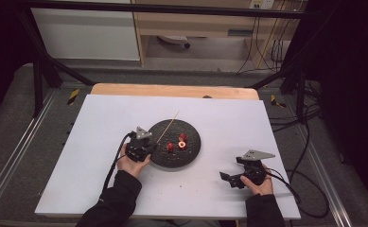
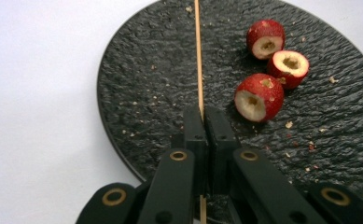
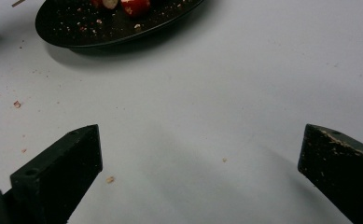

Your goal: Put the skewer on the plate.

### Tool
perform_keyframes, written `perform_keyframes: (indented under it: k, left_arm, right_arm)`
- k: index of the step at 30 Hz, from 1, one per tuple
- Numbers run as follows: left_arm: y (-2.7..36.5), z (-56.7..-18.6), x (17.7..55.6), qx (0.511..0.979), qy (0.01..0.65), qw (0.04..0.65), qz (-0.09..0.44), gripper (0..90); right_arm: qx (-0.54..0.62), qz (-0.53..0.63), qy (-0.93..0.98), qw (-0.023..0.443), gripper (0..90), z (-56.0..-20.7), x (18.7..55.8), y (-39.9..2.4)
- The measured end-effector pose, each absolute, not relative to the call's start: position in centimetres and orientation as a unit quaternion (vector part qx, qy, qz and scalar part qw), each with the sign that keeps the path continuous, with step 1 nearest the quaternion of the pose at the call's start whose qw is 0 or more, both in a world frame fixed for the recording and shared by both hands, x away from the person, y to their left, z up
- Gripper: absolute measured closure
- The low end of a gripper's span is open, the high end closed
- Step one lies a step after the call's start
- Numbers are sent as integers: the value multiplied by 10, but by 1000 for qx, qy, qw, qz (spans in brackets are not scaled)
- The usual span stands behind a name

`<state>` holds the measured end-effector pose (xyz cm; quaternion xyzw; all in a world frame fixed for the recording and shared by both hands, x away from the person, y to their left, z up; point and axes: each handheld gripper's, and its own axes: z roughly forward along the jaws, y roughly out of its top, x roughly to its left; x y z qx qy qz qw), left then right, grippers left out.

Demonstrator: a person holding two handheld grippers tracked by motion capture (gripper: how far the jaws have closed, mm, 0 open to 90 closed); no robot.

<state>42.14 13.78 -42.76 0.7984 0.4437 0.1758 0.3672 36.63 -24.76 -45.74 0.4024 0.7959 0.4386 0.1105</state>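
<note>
A round black plate lies mid-table with three cored red fruits on it. My left gripper sits at the plate's left edge, shut on a thin wooden skewer that points away over the plate, left of the fruits. My right gripper rests low over the white table at the right, jaws wide open with nothing between them. The plate's near rim and two fruits lie ahead of it.
The white board covers a wooden table. Crumbs dot the plate and the surface near the right gripper. Cables trail off the right side; a dark metal frame and shelving stand behind.
</note>
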Motion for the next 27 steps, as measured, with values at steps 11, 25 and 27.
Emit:
perform_keyframes:
  k: [11, 25, 27]
  left_arm:
    - [124, -435, 423, 807, 444, 345, 181, 882]
    - [127, -431, 421, 805, 436, 356, 190, 794]
    - [131, -428, 419, 807, 431, 360, 185, 748]
  right_arm:
    - [402, 439, 796, 111, 6, -458, 366, -247]
    - [403, 440, 795, 110, 6, -457, 366, -247]
    - [403, 440, 795, 110, 6, -458, 366, -247]
